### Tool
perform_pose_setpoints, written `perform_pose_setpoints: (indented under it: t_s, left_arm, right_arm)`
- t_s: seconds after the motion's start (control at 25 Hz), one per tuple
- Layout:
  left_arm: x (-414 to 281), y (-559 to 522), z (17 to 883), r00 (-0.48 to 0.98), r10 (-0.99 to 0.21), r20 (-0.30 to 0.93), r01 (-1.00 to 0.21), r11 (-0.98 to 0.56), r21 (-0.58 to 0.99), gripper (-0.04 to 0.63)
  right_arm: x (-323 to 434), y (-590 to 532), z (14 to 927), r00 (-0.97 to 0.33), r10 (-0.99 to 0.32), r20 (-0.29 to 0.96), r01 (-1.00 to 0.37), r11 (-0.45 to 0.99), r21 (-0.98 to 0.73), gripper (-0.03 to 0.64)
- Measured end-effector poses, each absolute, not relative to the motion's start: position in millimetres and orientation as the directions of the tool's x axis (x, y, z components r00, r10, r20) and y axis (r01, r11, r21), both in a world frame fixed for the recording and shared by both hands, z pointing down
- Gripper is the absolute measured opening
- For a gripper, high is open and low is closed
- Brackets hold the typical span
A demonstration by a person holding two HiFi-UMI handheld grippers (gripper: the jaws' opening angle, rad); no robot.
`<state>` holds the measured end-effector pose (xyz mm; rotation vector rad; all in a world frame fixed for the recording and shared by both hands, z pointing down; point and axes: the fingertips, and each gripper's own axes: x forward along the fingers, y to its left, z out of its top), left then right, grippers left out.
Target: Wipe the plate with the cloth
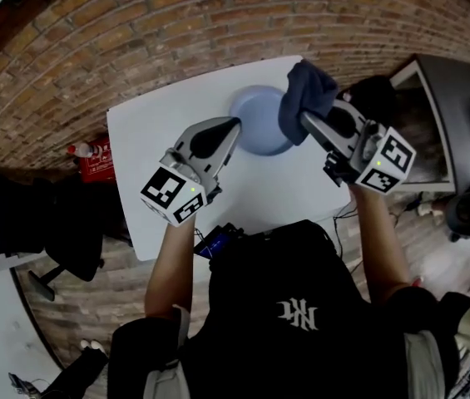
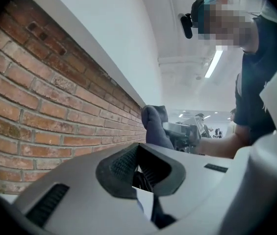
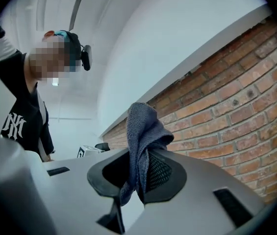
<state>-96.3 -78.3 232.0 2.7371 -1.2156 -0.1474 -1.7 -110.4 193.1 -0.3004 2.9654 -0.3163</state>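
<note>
**Head view.** A pale blue plate sits at the far middle of the white table, which stands on a brick floor. The left gripper meets the plate's left rim, judged to be steadying it against the wiping force. The right gripper carries a dark blue cloth, bunched above its tips and overlapping the plate's right edge, so the wipe appears to be at hand or under way. Whether the plate rests flat on the table or is raised cannot be told. Both forearms reach forward from the body, and the grippers angle inward to converge on the plate from opposite sides.

**Left gripper view.** The left gripper has its ribbed pads drawn close, with a thin pale sliver, taken to be the plate rim, pinched between them. Finding: clamped on the plate. Beyond the jaws the cloth stands upright in the right gripper, close by.

**Right gripper view.** The right gripper is clenched on the cloth. The fabric is nipped between the pads; one fold rises above the jaws and a tail hangs below. Judged sound for wiping, as the loose bulk projects past the tips as a pad. The plate is not visible here.
</note>
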Motion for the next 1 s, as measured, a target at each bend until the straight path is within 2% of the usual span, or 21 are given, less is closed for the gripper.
perform_pose_setpoints:
  t_s: [0.16,0.32,0.64,1.0]
  left_arm:
    - [-84.6,-56.8,208.9,0.667,-0.743,-0.053,-0.733,-0.667,0.134,0.002]
    - [-61.9,-26.6,206.6,0.665,-0.746,-0.035,-0.741,-0.665,0.093,0.002]
    - [4.0,55.3,199.6,0.629,-0.777,-0.035,-0.773,-0.629,0.082,0.002]
    - [74.0,169.9,231.4,0.598,-0.802,0.002,-0.785,-0.585,0.201,0.002]
  right_arm:
    - [19.9,-89.5,182.2,-0.962,-0.204,-0.181,-0.167,0.965,-0.201,0.08]
    - [59.0,-66.2,175.9,-0.948,-0.204,-0.243,-0.139,0.956,-0.26,0.08]
    - [148.9,18.0,200.9,-0.967,-0.155,-0.203,-0.093,0.954,-0.286,0.08]
    - [219.5,128.2,220.2,-0.98,-0.11,-0.165,-0.067,0.967,-0.248,0.08]
